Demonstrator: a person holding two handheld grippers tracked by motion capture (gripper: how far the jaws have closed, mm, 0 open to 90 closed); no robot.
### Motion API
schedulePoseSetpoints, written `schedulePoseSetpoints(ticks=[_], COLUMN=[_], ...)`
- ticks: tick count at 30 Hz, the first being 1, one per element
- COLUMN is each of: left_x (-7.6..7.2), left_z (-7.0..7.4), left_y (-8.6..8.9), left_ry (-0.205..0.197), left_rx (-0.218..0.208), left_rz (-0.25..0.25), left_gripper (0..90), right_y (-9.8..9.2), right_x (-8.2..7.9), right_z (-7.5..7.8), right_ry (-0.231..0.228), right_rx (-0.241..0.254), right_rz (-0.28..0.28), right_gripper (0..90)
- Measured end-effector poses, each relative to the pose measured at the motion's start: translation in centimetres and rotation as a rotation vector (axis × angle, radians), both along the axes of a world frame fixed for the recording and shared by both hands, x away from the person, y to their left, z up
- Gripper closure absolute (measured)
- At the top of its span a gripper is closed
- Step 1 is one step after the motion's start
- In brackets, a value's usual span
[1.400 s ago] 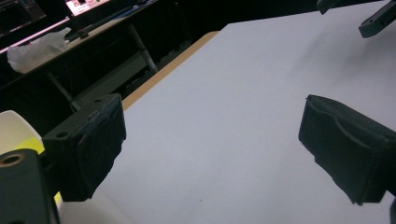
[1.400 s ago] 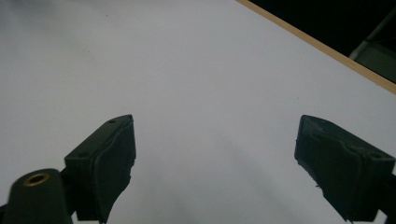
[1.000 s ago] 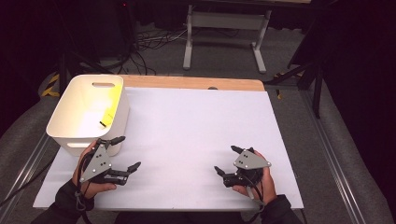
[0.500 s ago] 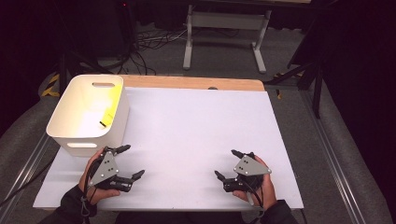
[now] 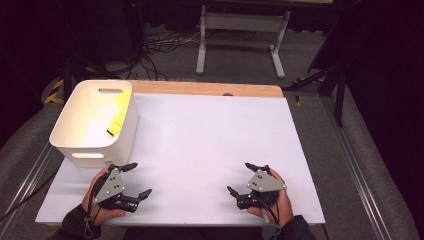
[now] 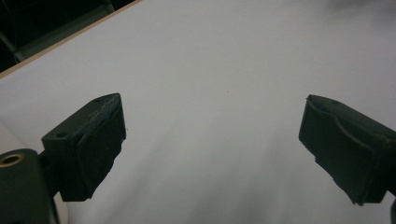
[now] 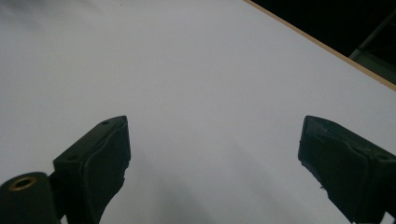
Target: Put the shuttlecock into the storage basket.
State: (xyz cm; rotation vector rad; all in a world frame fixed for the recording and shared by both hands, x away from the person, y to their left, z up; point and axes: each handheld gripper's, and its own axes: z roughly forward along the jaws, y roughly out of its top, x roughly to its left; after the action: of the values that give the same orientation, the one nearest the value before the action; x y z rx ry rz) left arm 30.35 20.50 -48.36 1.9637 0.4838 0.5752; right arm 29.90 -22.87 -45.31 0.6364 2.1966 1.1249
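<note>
My left gripper (image 5: 140, 178) is held in a hand near the table's front left, just in front of the white bin (image 5: 92, 152). It is open, and in the left gripper view (image 6: 212, 154) its black jaws stand wide apart over bare white tabletop. My right gripper (image 5: 239, 177) sits in the other hand at the front right, also open. In the right gripper view (image 7: 212, 163) nothing lies between its jaws. Inside the bin a small yellow object (image 5: 114, 129) lies on the floor.
The white tabletop (image 5: 210, 135) spreads between and beyond the two grippers. A wooden strip (image 5: 210, 90) runs along its far edge. Behind the table stand a grey metal frame (image 5: 240, 30) and cables on a dark floor.
Both hands have drawn slightly back toward the table's front edge. The left gripper also shifted a little to the right. Both stay open.
</note>
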Motion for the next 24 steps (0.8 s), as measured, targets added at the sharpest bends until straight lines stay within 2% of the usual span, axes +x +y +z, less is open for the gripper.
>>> schedulePoseSetpoints(ticks=[5,11,24], left_x=[-0.15,-0.03,-0.23], left_z=[0.20,0.28,0.60], left_y=[0.14,0.04,0.12], left_ry=[-0.001,-0.009,-0.029], left_rx=[-0.014,-0.012,-0.019], left_rz=[0.002,-0.002,-0.016], left_gripper=[8.2,8.2,8.2], right_y=[-0.06,-0.31,-0.51], right_x=[-0.15,-0.37,-0.57], right_z=[0.16,0.29,0.67], right_ry=[-0.021,-0.038,-0.061], right_rx=[0.012,0.021,0.045], right_rz=[0.007,0.005,-0.027], right_gripper=[10.2,10.2,9.2])
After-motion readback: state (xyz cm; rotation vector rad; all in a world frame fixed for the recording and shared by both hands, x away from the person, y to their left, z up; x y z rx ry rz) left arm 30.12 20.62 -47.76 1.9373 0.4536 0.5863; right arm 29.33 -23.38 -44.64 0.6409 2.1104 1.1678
